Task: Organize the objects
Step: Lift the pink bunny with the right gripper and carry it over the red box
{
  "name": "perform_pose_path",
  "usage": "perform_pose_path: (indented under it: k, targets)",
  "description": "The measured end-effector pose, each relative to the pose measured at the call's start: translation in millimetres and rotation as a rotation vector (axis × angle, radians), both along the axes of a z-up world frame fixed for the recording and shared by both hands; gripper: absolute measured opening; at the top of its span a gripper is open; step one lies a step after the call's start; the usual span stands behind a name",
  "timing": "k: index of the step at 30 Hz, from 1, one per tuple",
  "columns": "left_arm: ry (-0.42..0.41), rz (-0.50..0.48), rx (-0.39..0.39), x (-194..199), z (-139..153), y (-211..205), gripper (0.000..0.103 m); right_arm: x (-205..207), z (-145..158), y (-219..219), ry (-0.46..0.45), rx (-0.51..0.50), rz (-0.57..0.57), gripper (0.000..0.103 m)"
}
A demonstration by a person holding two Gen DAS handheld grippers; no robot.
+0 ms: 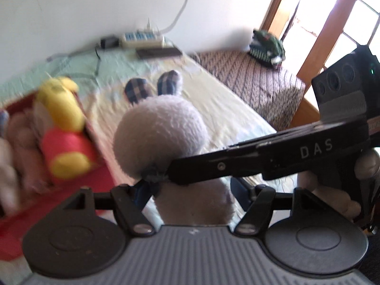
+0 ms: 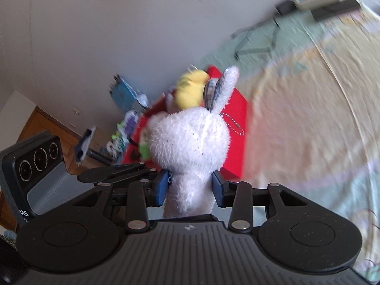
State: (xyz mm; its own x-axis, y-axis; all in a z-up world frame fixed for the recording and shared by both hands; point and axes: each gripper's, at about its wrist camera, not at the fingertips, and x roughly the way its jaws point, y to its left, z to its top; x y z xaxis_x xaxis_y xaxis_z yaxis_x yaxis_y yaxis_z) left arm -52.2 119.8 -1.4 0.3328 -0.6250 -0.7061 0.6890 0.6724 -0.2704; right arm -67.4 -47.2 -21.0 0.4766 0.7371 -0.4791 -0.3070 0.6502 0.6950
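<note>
We see right gripper (image 2: pixel 190 190) clamped on fluffy white plush rabbit's (image 2: pixel 190 140) body | left gripper (image 1: pixel 192 190) apparently pinching it too, blurred | red box (image 2: pixel 234 142) just beyond the rabbit

I had the white plush rabbit (image 2: pixel 190 140) filling the gap between both claws, so nothing else could pass there, and the right claw (image 1: pixel 156 175) crossed in front of my left view. To the left, the red box (image 1: pixel 99 173) was already crowded with the yellow plush (image 1: pixel 64 128) and other toys. The bed sheet (image 1: pixel 213 109) ahead lay open up to the power strip (image 1: pixel 142 38), the cables and the wall behind them.
</note>
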Motion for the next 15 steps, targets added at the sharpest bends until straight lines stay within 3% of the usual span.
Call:
perform_pose_path:
  k: [7, 15]
  targets:
    - [-0.099, 0.061, -0.056, 23, 27, 54, 0.073, 21, 26, 54, -0.126, -0.007, 0.015, 0.042]
    - [-0.087, 0.126, -0.069, 58, 12, 109, 0.073, 55, 16, 109, -0.152, -0.045, 0.015, 0.042]
